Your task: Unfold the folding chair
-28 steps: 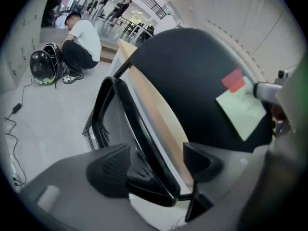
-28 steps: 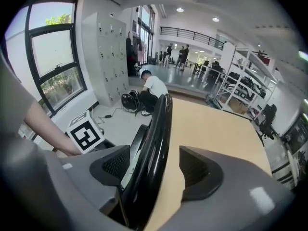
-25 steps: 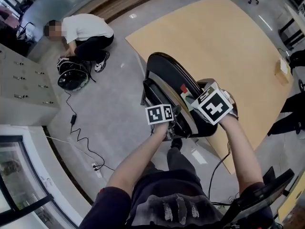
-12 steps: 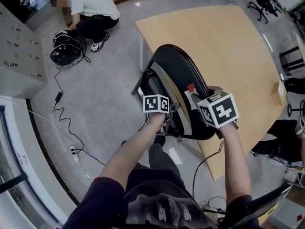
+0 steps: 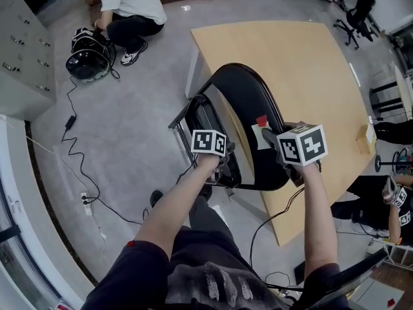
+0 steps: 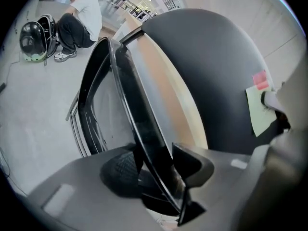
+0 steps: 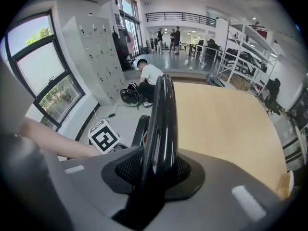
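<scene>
Item, nearest: left gripper, jaws just closed in, now clamped across a thin black seat edge of the folding chair.
Item: right gripper, jaws likewise just drawn in, pinching the rounded rim of the chair's black backrest.
Item: folding chair, standing on the grey floor directly before the person, seat and back close together, pressed against the corner of the table; a pale note with red tab is stuck on the back.
Item: black cable trailing over the floor.
Item, farthest: black helmet beside a crouching person; grey lockers at left.
</scene>
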### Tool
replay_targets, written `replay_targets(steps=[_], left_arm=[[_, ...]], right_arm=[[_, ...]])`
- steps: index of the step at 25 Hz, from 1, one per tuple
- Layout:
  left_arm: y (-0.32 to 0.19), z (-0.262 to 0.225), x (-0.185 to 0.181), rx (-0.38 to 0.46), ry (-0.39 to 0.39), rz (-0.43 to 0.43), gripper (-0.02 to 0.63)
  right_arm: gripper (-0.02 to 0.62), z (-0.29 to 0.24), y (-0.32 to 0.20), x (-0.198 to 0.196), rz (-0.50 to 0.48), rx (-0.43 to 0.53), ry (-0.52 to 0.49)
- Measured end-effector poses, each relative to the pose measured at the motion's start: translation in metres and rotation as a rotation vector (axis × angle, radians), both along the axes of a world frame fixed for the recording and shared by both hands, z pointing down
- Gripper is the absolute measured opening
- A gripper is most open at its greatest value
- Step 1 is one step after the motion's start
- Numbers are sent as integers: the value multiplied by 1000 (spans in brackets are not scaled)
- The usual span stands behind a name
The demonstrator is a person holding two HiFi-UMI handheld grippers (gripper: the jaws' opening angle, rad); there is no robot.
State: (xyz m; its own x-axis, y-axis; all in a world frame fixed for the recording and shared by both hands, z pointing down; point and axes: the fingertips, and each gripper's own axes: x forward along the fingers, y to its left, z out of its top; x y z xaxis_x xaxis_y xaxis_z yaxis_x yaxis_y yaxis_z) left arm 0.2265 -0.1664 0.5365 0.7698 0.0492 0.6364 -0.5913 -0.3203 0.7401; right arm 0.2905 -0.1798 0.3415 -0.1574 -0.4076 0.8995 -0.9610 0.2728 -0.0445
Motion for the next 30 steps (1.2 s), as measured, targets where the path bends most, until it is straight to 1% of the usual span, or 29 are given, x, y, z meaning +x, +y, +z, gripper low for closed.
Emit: replay_targets(steps=[3,10,13,16,18,19,22,25,27,30], left_arm=[[1,-2,-8,7,13,5,187],[4,-4,-41,1,53,4,185],[7,-4,-61,-3,56,-16,184],[11,-1,-81,-47,82,-75,187],[14,3,-94,-96,120,-141,222],[15,3,-101,-108,137,-166,222],[15,2,-116,-88,152,-199,191],[17,1,-132,-82,163,-241,176],[20,4,-147,-87,161,-276,147],[27,23,-187,-112,128,-330,153]], right_arm=[[115,2,0,2,-4,-5,0],[114,8,-2,7,13,-15,-19],[115,11,-2,8,14,-18,-34],[115,15,-1,10,10,-24,-63],[109,16,0,10,1,-31,-96],[106,16,1,10,-4,-34,-115],[89,18,2,6,-4,-42,-176],[76,20,2,2,2,-51,-218],[74,25,1,1,1,-55,-221],[91,44,4,6,10,-68,-192]])
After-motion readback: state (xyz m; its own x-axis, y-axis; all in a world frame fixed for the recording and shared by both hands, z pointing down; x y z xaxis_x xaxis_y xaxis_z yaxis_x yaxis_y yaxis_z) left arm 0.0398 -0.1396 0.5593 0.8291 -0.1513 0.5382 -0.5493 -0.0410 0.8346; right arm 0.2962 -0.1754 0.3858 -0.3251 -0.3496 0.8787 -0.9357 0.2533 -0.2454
